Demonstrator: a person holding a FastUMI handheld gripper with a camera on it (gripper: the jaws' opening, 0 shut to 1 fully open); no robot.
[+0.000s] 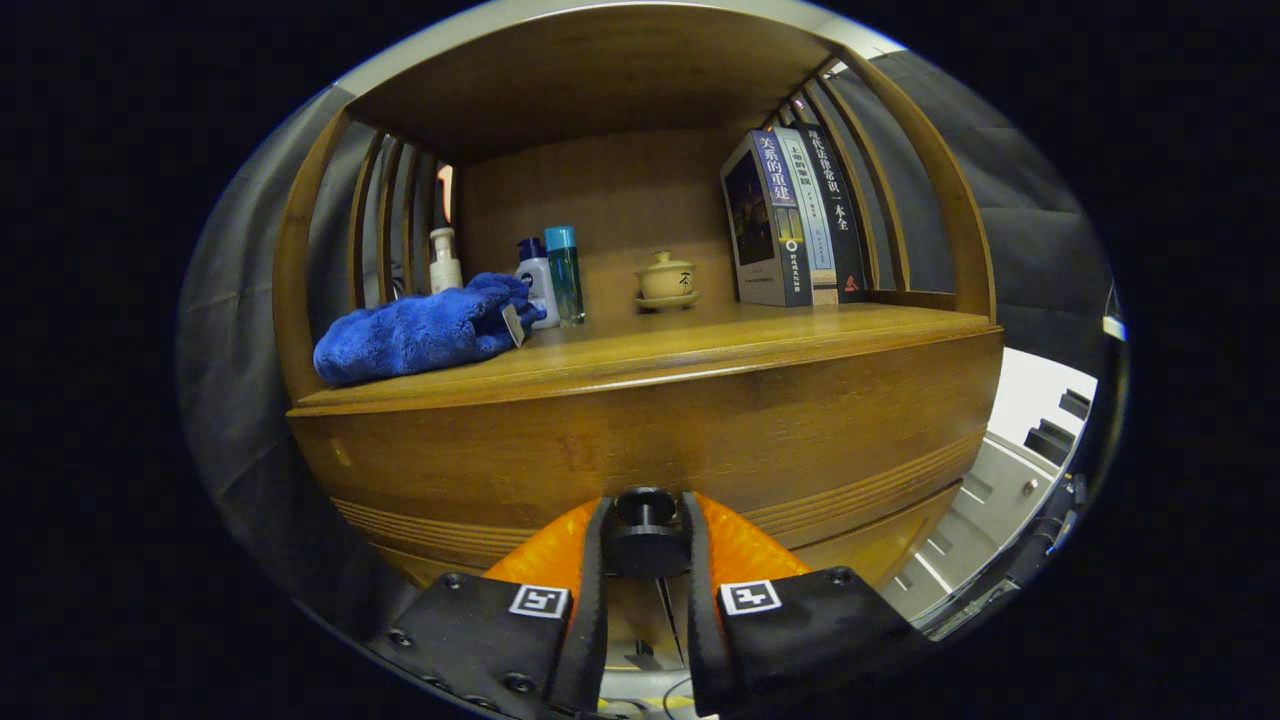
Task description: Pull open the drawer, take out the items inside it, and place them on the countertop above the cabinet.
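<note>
The gripper (645,540) had its fingers closed on either side of the drawer knob (645,528), on the near face of the drawer (650,430). On the countertop (700,345) above, a towel (420,330) lay at the left; three bottles (540,275) stood just behind it, a lidded cup (667,280) sat farther right, and books (795,220) stood at the far right.

Wooden cabinet (650,430) with slatted curved sides and an overhanging top shelf, standing before dark cloth walls (1030,230). To the cabinet's right, a pale floor (1030,395) and a grey panelled surface (985,500) lie lower down, dimly lit.
</note>
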